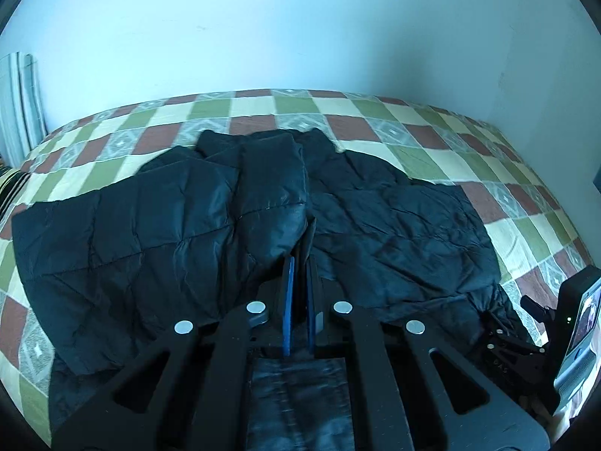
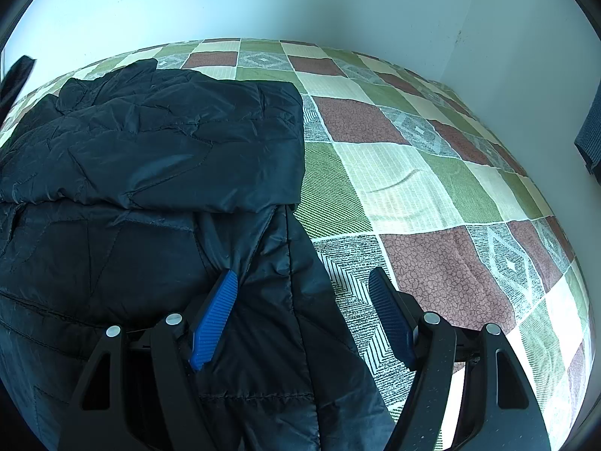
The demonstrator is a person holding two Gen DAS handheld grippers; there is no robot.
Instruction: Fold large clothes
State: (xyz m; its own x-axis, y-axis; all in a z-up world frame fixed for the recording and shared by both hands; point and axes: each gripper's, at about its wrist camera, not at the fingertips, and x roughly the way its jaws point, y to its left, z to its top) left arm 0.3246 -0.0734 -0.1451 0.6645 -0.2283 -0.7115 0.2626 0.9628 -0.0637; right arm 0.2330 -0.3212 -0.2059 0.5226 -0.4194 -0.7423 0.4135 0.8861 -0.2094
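Left gripper clamped tight on a fold of the black puffer jacket, blue pads nearly together with only a thin pinch of fabric between. From there a sleeve runs away toward the far side, lifted a bit and draped over the middle of the jacket.

Right gripper wide open, jaws well apart, hovering over the jacket's right edge. Left pad sitting over the dark fabric, right pad out over the checkered bedspread. Holding nothing yet.

Jacket itself spread across the bed, taking up most of the near and middle part, collar end toward the far wall. One sleeve already folded across the body on the right side, looks like.

What could go sideways, guessing here:
- Slippery shell plus puffy fill, so that thin pinch on the left could slide out mid-lift and drop the sleeve crooked.
- Closing the right gripper where it sits might grab bedspread along with the jacket edge, and drag the cover up.
- Grabbing only the top layer would probably leave the underside bunched.
- Trapped air could spring the fold back open.
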